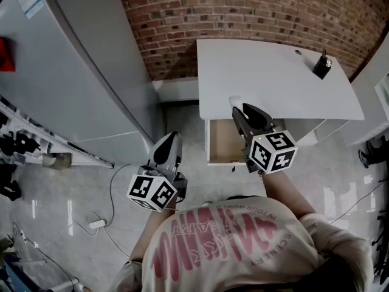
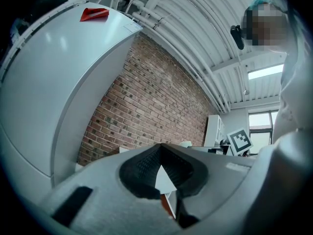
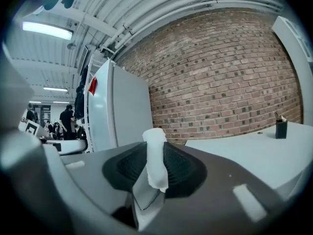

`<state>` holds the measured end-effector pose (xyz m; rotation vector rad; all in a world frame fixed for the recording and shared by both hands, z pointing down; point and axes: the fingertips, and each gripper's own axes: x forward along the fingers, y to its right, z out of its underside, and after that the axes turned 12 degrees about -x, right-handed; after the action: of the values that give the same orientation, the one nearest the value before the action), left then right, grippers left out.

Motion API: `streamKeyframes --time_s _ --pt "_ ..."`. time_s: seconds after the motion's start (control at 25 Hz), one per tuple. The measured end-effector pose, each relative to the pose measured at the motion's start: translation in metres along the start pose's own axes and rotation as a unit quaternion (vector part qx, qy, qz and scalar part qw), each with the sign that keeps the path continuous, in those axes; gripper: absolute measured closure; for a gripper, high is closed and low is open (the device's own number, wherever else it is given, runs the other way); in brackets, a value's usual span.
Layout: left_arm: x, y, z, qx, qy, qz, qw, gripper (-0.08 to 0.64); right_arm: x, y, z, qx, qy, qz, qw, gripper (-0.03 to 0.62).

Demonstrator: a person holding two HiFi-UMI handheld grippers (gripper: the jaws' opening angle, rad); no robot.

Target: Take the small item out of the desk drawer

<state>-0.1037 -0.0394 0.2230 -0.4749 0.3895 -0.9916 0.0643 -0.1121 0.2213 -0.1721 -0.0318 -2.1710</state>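
We find the right gripper (image 1: 237, 108) clamped on the small white item (image 1: 234, 100), possibly a wad of tissue, which stands up between its jaws. The item is out of the open drawer (image 1: 222, 143), at the near edge of the white desk (image 1: 273, 72). The left gripper (image 1: 172, 137) is left of the drawer, over the floor (image 1: 121, 181). Its jaws are closed together with nothing between them.

desk (image 1: 273, 72): white, drawer (image 1: 222, 142) open | on top: blk container (image 1: 322, 66), far-rt corner
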Motion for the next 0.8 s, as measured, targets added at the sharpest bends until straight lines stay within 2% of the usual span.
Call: streamKeyframes --time_s 0.2,0.48,0.8 --pt "0.006 0.006 0.004 0.003 0.003 -0.006 1.0000 0.557 -0.003 0.006 -0.004 0.008 0.009 -0.010 1.000 0.474" --pt "0.024 0.024 0.009 0.007 0.015 -0.018 0.9997 0.557 -0.002 0.021 -0.009 0.019 0.016 -0.043 0.999 0.474" --pt "0.040 0.044 0.017 0.011 0.044 -0.044 0.9980 0.557 -0.010 0.037 -0.013 0.010 0.024 -0.092 0.995 0.474"
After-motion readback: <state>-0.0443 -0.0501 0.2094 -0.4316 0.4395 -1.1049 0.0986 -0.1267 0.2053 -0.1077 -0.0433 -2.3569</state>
